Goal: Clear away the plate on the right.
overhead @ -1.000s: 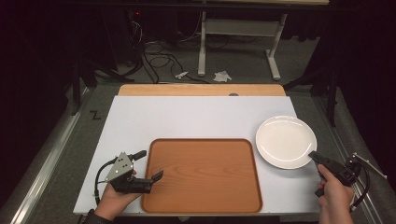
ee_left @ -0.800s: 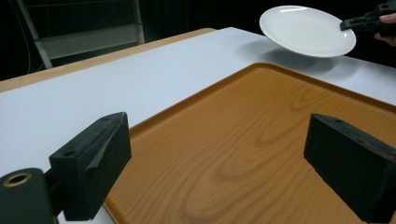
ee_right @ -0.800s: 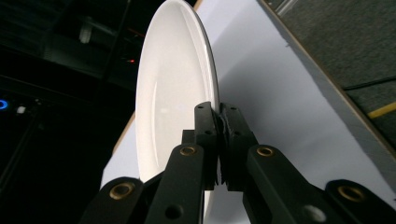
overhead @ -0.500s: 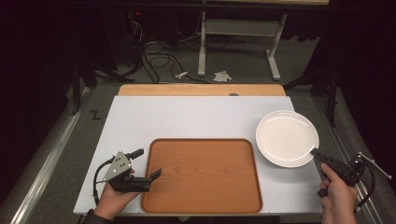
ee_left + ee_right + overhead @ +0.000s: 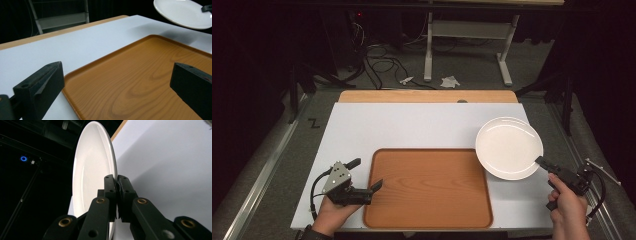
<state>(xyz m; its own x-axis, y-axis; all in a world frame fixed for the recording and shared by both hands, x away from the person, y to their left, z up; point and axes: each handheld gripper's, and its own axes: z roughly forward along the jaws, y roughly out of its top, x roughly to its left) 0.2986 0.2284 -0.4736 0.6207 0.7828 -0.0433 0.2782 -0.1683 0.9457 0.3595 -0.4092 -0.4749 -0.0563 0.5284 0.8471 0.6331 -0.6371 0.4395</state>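
Carrying the white plate [image 5: 508, 146] by its rim toward the wooden tray [image 5: 428, 187].

My right hand-held gripper [image 5: 116, 185] is clenched on the plate's near edge, holding it lifted above the white surface [image 5: 412, 125], just right of the tray and overlapping its far right corner. My left hand-held gripper [image 5: 364, 176] waits released, jaws wide, at the tray's left edge. Next, I judge, I must swing the plate left over the tray and lower it level before letting go. Beyond the surface the room is dark, with cables [image 5: 377, 60] and a desk frame [image 5: 462, 35] on the floor.
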